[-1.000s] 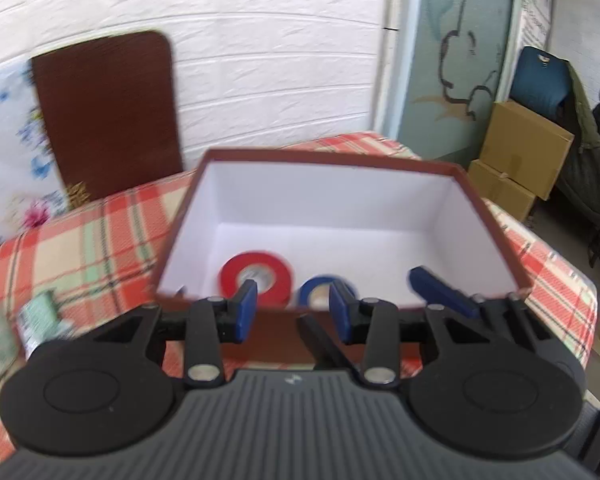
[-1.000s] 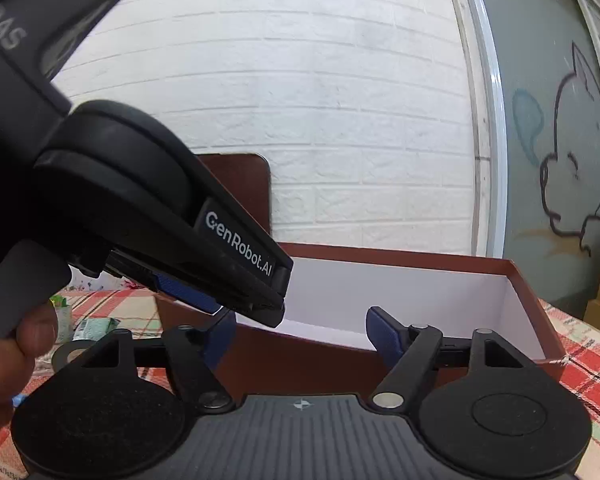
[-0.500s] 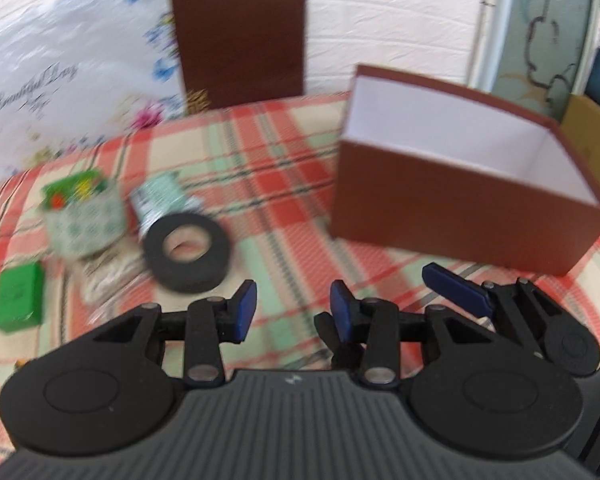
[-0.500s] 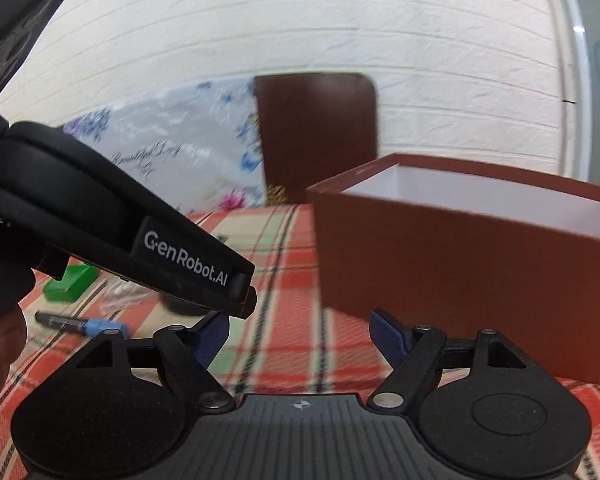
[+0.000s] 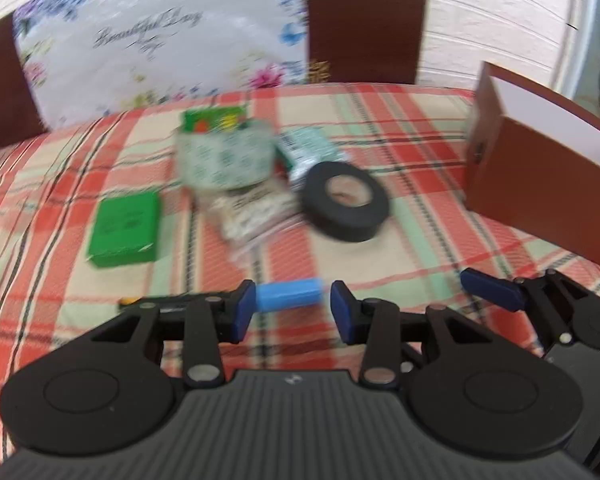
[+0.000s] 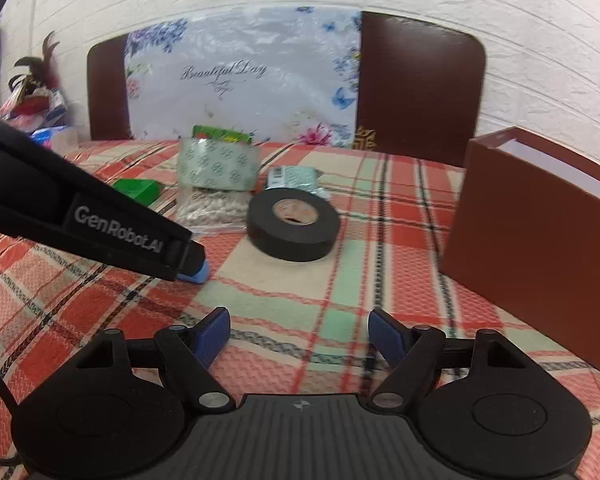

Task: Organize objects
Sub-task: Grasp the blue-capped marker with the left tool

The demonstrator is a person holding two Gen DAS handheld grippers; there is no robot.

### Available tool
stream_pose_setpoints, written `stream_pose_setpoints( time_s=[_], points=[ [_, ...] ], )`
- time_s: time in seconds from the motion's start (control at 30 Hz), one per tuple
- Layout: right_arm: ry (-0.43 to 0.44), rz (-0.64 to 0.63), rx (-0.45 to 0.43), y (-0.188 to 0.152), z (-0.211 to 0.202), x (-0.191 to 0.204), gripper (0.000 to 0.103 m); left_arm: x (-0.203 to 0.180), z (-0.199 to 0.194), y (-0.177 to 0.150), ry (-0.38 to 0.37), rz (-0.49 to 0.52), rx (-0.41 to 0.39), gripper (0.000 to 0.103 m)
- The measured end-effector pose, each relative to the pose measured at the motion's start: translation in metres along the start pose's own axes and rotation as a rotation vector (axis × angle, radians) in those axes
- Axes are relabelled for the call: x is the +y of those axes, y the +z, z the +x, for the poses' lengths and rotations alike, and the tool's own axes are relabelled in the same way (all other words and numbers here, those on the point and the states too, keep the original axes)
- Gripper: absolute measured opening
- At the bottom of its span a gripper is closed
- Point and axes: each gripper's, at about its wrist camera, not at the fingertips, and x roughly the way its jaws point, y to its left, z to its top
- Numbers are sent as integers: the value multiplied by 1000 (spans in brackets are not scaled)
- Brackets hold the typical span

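Observation:
My left gripper [image 5: 292, 312] is open, its jaws on either side of the blue cap of a marker [image 5: 288, 295] lying on the checked tablecloth; the marker's dark body is hidden behind the left finger. In the right wrist view the left gripper's arm [image 6: 100, 224] reaches over that blue cap [image 6: 196, 276]. My right gripper [image 6: 299, 338] is open and empty above the cloth. A black tape roll [image 5: 346, 200] [image 6: 292, 224] lies flat in the middle. The brown box [image 5: 548, 184] [image 6: 540, 240] with a white inside stands at the right.
Behind the tape lie a patterned tape roll [image 6: 218, 168], a bag of white pieces [image 6: 212, 206], a green box [image 5: 124, 228], and a teal packet [image 6: 296, 178]. A floral board [image 6: 240, 80] and brown chair backs [image 6: 416, 84] stand at the table's far edge.
Both grippers swung left, away from the brown box, toward the loose objects. My left gripper came down around the marker's blue cap. The red and blue tape rolls in the box are out of view.

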Motion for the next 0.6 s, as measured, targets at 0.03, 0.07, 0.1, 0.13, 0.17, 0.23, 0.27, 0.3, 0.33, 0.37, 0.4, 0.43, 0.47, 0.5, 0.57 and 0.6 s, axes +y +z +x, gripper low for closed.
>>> stream_pose_setpoints(
  time_s=[0.03, 0.07, 0.1, 0.13, 0.17, 0.23, 0.27, 0.3, 0.33, 0.37, 0.4, 0.43, 0.47, 0.5, 0.57, 0.6],
  points=[
    [8, -9, 4, -1, -1, 6, 74, 7, 1, -3, 5, -14, 5, 44],
    [16, -20, 6, 0, 1, 11, 74, 14, 1, -6, 10, -29, 10, 44],
    [25, -33, 7, 0, 4, 14, 74, 21, 2, -9, 13, -45, 17, 44],
    [31, -47, 7, 0, 7, 18, 74, 29, 2, -12, 11, -64, 27, 44],
    [36, -64, 7, 1, 9, 23, 74, 38, 1, -15, 1, -90, 38, 44],
    [45, -97, 3, 6, 17, 30, 74, 58, 0, -20, -34, -161, 64, 44],
    [50, -110, 1, 8, 22, 34, 74, 68, -1, -22, -54, -202, 77, 43],
    [56, -123, -1, 10, 26, 37, 74, 78, -2, -24, -75, -241, 81, 43],
    [63, -133, -3, 12, 29, 41, 74, 84, -4, -25, -91, -274, 84, 43],
    [75, -144, -5, 15, 32, 45, 74, 91, -4, -25, -102, -303, 88, 43],
    [90, -155, -5, 19, 36, 48, 74, 96, -5, -25, -113, -329, 92, 43],
    [106, -169, -6, 21, 39, 52, 74, 101, -5, -24, -124, -353, 92, 43],
    [118, -186, -8, 22, 42, 57, 74, 105, -3, -24, -134, -375, 94, 43],
    [129, -204, -9, 23, 44, 61, 71, 108, 0, -23, -145, -395, 102, 43],
    [169, -223, -7, 25, 47, 67, 52, 113, 5, -21, -164, -429, 113, 43],
    [192, -224, -4, 26, 47, 69, 39, 113, 7, -19, -172, -437, 115, 43]
  ],
)
